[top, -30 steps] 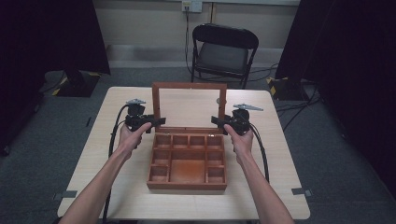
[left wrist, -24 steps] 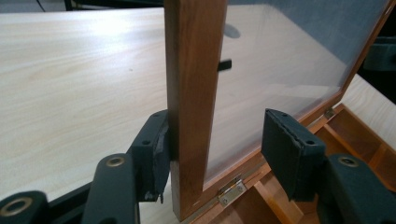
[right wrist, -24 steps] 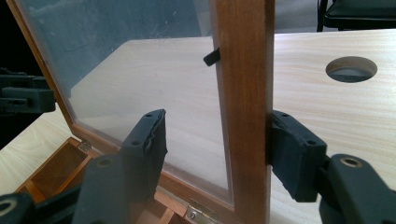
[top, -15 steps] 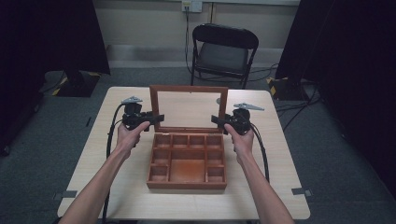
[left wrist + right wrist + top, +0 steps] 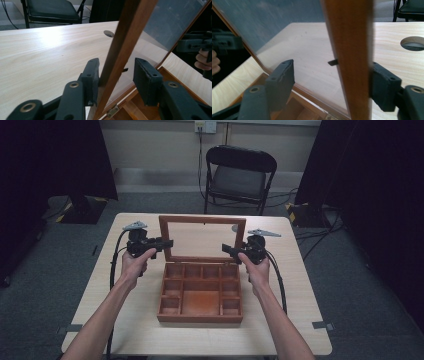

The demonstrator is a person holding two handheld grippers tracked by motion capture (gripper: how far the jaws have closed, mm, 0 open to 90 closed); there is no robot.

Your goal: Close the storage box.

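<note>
There was one wooden box (image 5: pixel 200 292) with one glass-paned lid (image 5: pixel 202 240), one counter (image 5: pixel 295 285), one folding chair (image 5: pixel 239 176), two claws, left claw (image 5: pixel 165 242) and right claw (image 5: pixel 227 250), and two hands.

The high view looks forward and down from above the person's side of the bench (image 5: pixel 125 320), taking in the whole top and a chair (image 5: pixel 239 175) beyond. Each claw camera sits low and close, looking along its black jaws at the box's raised lid (image 5: pixel 130 32) (image 5: pixel 349 50), which both share.
</note>
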